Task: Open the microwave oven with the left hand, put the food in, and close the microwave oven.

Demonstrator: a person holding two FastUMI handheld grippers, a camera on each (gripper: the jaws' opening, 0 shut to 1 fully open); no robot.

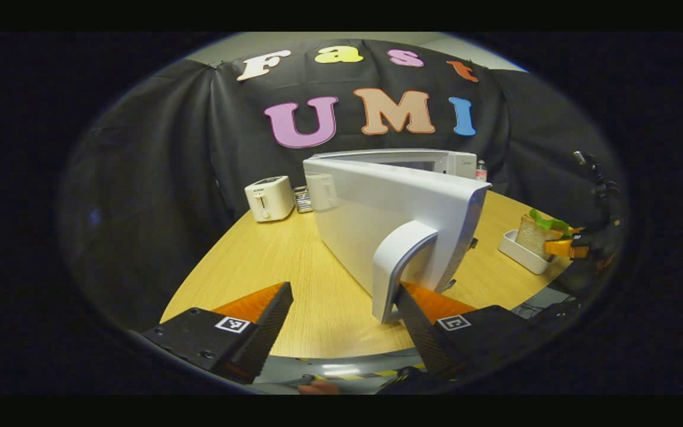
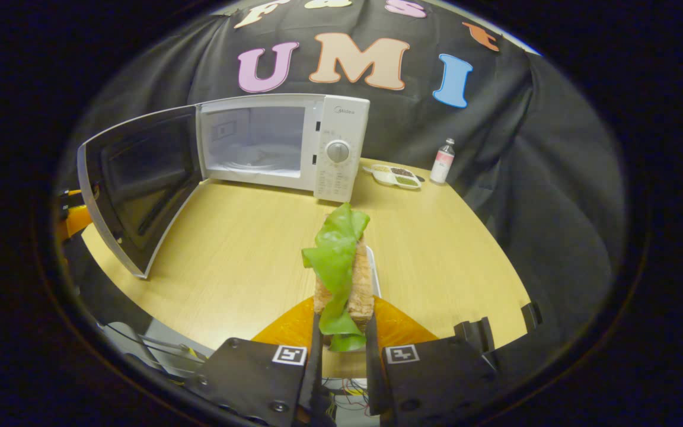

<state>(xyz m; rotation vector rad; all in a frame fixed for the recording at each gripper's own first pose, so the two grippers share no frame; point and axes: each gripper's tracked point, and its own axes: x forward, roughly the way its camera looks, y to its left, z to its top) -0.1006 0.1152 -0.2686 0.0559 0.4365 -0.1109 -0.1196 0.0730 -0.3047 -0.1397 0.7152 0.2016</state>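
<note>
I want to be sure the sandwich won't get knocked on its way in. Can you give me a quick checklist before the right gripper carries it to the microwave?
1. Microwave door swung wide open: ok.
2. Cavity free of dishes: ok, though its floor is hard to make out.
3. Sandwich pinched between the right gripper fingers: ok.
4. Sandwich lifted off its white tray: cannot tell.
5. Left gripper open, one finger at the door handle, steadying the door: ok.
6. Tabletop path to the opening unobstructed: ok.

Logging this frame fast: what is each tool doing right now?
Left tool: open, one finger against the microwave door handle, holding nothing.
Right tool: closed on the sandwich.
</note>
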